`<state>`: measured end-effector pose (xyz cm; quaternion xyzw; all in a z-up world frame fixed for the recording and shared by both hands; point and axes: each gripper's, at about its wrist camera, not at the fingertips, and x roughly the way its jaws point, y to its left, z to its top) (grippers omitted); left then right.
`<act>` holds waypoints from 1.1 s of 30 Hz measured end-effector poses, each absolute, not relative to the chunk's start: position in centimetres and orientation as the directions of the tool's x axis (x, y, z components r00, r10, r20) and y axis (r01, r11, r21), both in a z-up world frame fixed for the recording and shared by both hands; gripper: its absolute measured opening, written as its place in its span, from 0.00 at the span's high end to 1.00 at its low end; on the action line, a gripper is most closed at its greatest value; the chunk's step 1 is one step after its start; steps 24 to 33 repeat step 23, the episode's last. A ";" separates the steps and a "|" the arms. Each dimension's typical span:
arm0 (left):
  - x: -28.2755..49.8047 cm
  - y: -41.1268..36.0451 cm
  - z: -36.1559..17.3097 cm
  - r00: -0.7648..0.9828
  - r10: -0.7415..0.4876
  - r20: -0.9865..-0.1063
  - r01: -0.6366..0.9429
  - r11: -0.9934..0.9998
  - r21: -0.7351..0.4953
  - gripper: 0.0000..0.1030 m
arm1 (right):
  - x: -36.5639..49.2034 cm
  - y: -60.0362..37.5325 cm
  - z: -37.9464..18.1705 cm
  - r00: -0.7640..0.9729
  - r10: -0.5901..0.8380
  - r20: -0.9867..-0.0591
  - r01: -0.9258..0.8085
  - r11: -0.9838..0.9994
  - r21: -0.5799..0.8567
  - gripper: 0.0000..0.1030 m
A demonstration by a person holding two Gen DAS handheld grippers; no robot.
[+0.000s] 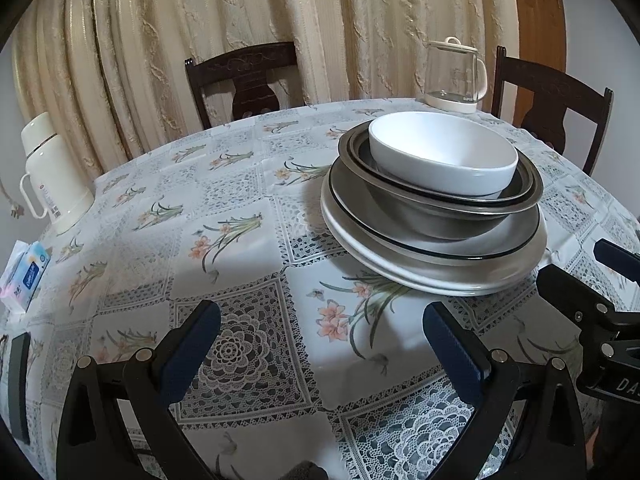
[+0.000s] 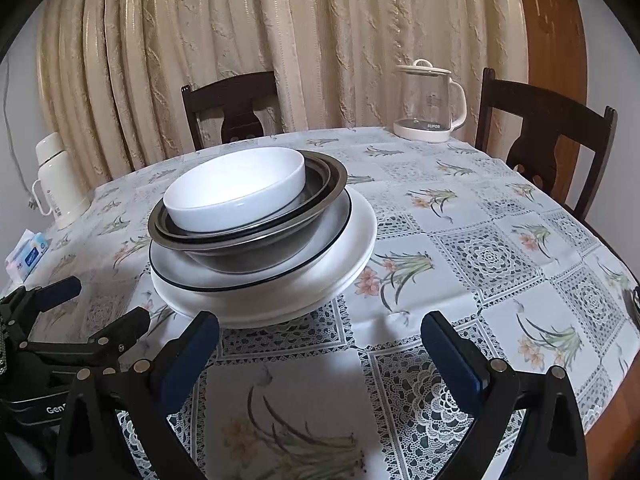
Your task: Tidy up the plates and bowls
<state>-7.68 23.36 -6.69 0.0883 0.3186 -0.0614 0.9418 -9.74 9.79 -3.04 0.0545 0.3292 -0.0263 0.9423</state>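
Note:
One stack stands on the table. A white bowl (image 1: 440, 152) (image 2: 236, 188) sits on top, inside nested steel bowls (image 1: 436, 216) (image 2: 256, 248). Under them lie a black-rimmed white plate (image 1: 472, 246) (image 2: 188, 272) and a larger white plate (image 1: 404, 268) (image 2: 272, 304). My left gripper (image 1: 322, 328) is open and empty, low over the cloth, left of and nearer than the stack; it also shows in the right wrist view (image 2: 108, 300). My right gripper (image 2: 320, 334) is open and empty just in front of the stack; it shows in the left wrist view (image 1: 576, 264).
A floral tablecloth (image 1: 248, 272) (image 2: 480, 264) covers the round table. At the far edge stands a glass kettle (image 1: 454, 76) (image 2: 430, 100). A cream flask (image 1: 52, 172) (image 2: 56, 180) and a tissue pack (image 1: 26, 276) (image 2: 28, 254) are at the left. Two dark chairs (image 1: 248, 80) (image 2: 548, 140) stand behind.

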 end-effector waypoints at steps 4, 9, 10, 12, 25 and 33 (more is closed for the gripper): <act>-7.7 23.4 -6.7 0.789 -0.060 -0.611 0.172 0.977 0.127 0.01 | -9.8 9.9 -3.0 0.781 -0.013 -0.624 0.085 0.993 0.086 0.00; -7.8 23.4 -6.7 0.788 -0.059 -0.613 0.170 0.978 0.125 0.01 | -9.8 10.1 -3.0 0.781 -0.011 -0.625 0.082 0.993 0.085 0.00; -7.8 23.5 -6.8 0.788 -0.058 -0.613 0.169 0.978 0.124 0.01 | -9.8 10.1 -3.0 0.781 -0.011 -0.625 0.081 0.993 0.084 0.00; -7.8 23.5 -6.8 0.786 -0.058 -0.615 0.168 0.978 0.122 0.01 | -9.9 10.2 -3.0 0.782 -0.009 -0.623 0.076 0.994 0.082 0.00; -7.8 23.6 -7.0 0.782 -0.057 -0.621 0.163 0.980 0.115 0.01 | -10.0 10.8 -3.0 0.786 -0.006 -0.618 0.056 0.997 0.062 0.00; -7.8 23.6 -7.0 0.782 -0.057 -0.621 0.163 0.980 0.115 0.01 | -10.0 10.8 -3.0 0.786 -0.006 -0.618 0.056 0.997 0.062 0.00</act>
